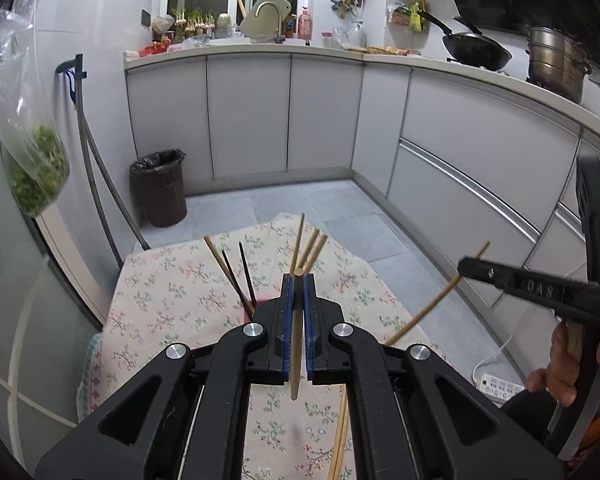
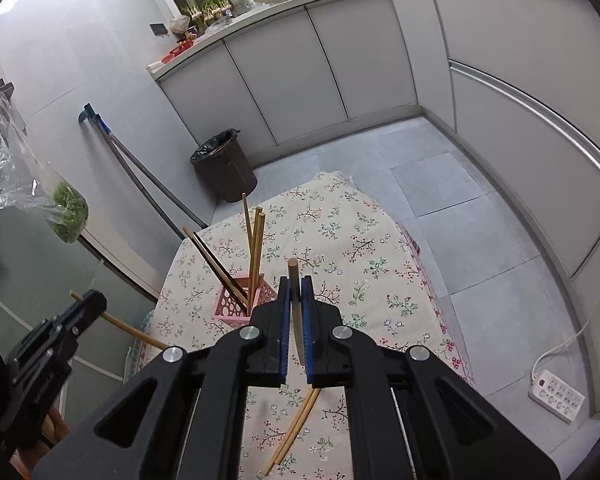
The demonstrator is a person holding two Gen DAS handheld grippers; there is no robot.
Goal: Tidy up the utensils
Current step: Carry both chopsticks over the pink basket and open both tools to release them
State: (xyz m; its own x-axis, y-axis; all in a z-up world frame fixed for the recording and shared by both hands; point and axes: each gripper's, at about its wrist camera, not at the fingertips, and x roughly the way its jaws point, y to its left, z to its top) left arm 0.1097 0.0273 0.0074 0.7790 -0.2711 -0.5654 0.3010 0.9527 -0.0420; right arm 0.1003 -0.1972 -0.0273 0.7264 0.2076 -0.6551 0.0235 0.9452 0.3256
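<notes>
Chopsticks: my left tongs (image 1: pixel 297 280) clamp one bamboo chopstick (image 1: pixel 296 344), my right tongs (image 2: pixel 295 282) another (image 2: pixel 293 270). At ten o'clock of my right tongs, a pink basket (image 2: pixel 232 308) stands on the tabletop (image 2: pixel 360 240).

chopsticks (image 2: pixel 256 256): 9 | pink holder (image 2: pixel 232 306): 1 | bin (image 2: pixel 225 166): 1
</notes>
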